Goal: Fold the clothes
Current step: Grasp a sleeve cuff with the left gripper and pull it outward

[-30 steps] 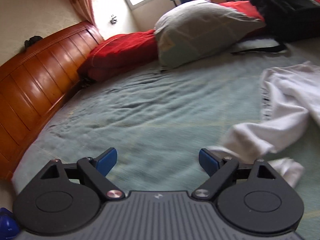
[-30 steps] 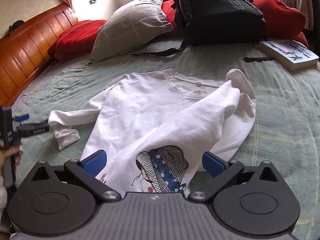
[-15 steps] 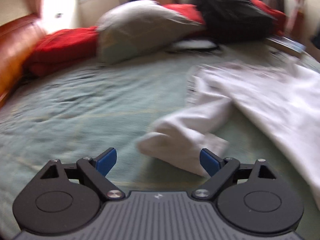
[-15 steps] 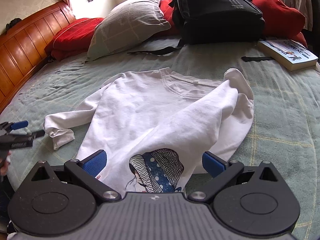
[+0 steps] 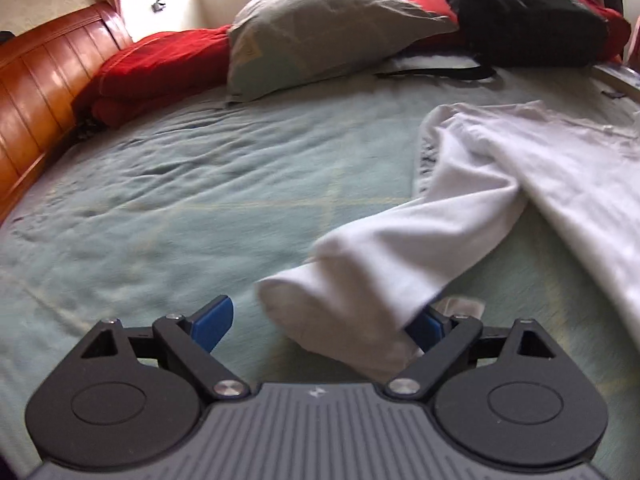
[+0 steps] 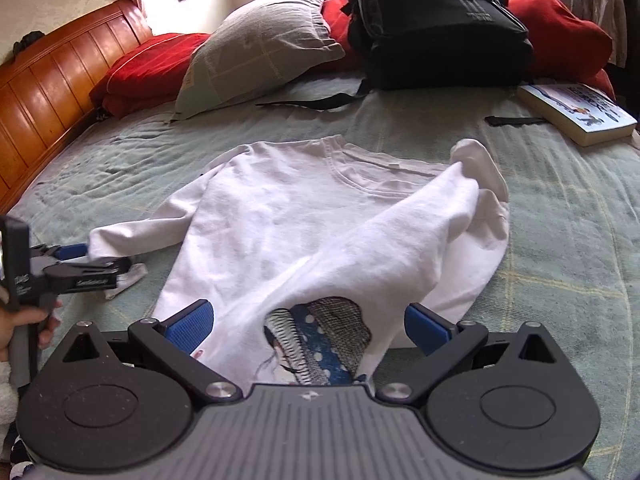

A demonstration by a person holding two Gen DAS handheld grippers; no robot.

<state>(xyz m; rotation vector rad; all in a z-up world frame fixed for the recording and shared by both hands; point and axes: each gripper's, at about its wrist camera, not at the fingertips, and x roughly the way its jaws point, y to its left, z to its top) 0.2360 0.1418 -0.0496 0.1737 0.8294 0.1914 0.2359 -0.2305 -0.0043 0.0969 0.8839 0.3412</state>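
Note:
A white long-sleeved shirt [image 6: 304, 224] with a printed figure near its hem lies on the green bedspread [image 6: 560, 240]; its right side and sleeve are folded across the body. The left sleeve [image 5: 400, 256] stretches out to the left, and its cuff end lies between the wide-apart blue pads of my open left gripper [image 5: 320, 326]. The right wrist view shows that left gripper [image 6: 86, 264] at the sleeve end, held by a hand. My right gripper [image 6: 308, 320] is open, hovering over the shirt's hem and print with nothing clamped.
A grey pillow [image 6: 256, 48], red pillows [image 6: 148, 68] and a black backpack [image 6: 436, 20] with loose straps lie at the head of the bed. A book [image 6: 576, 112] rests at the right. The wooden headboard [image 5: 36, 92] runs along the left.
My left gripper has swung right and moved in on the sleeve end, which now lies between its open fingers. The right gripper has stayed over the hem, edging slightly forward.

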